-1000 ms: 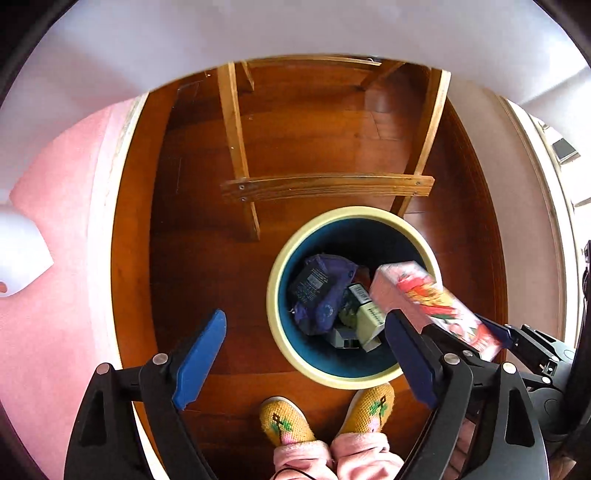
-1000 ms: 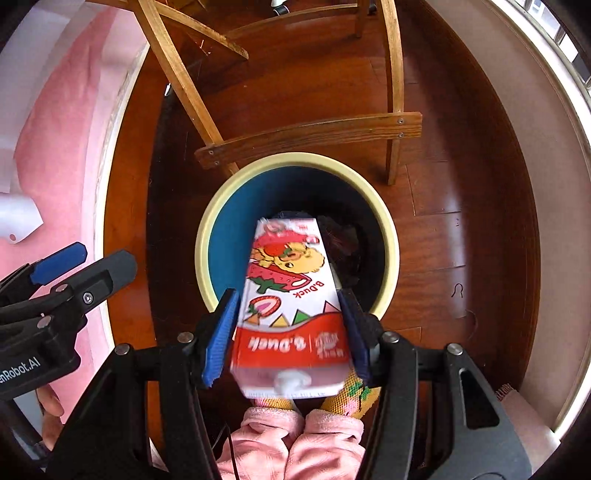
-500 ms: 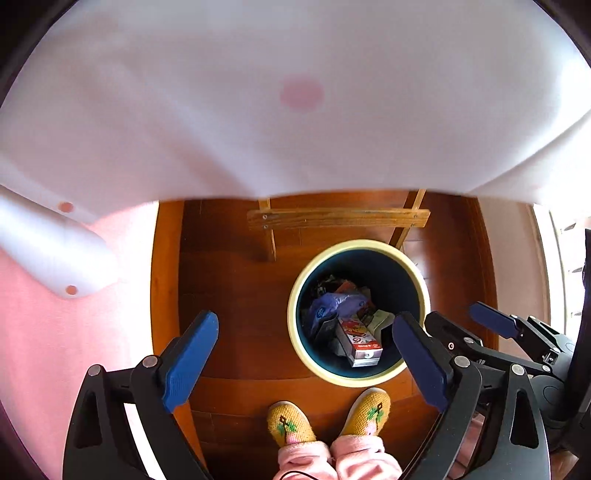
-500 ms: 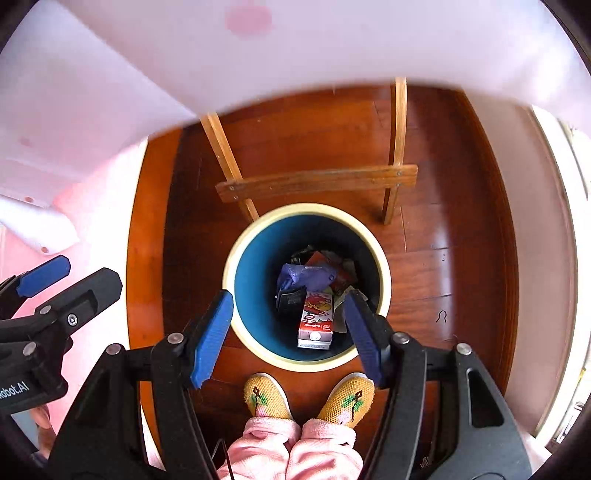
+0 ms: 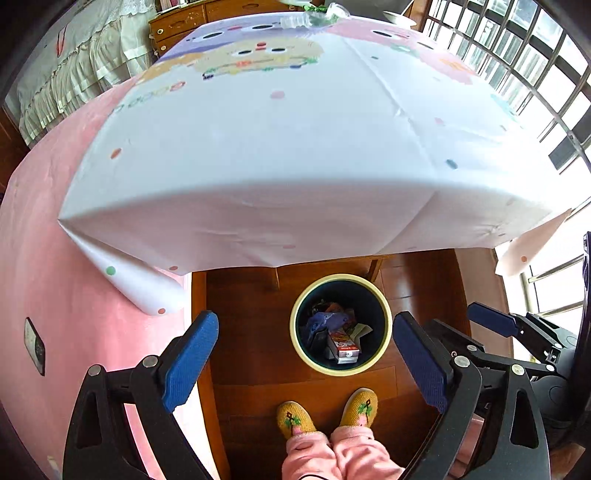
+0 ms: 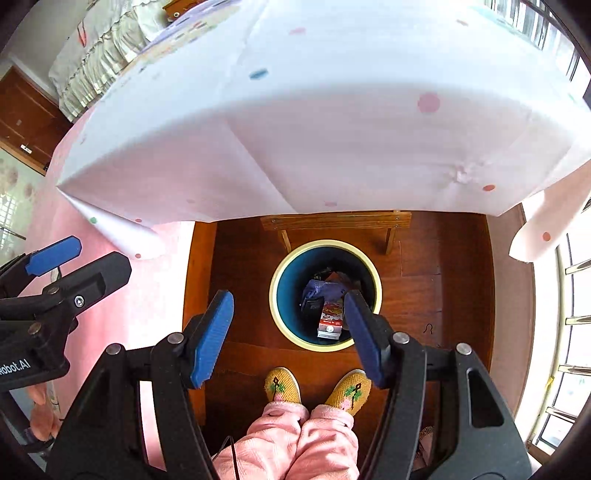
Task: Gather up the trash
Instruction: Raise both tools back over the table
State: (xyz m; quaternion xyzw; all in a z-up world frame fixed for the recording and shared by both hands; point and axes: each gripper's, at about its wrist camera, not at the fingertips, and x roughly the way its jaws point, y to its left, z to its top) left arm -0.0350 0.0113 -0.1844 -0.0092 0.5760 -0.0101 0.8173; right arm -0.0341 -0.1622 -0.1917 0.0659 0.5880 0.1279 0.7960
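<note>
Carton [image 5: 342, 345] in bin [image 5: 384, 314], cap toward feet

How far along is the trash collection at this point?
Done: the milk carton lies in the bin with other trash. In hand: nothing; the left gripper and right gripper are open. Left: clear plastic litter sits at the table's far end.

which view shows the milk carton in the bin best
The left wrist view: the milk carton lies unobstructed in the trash bin. In the right wrist view the right gripper's finger crowds the carton's edge.
</note>
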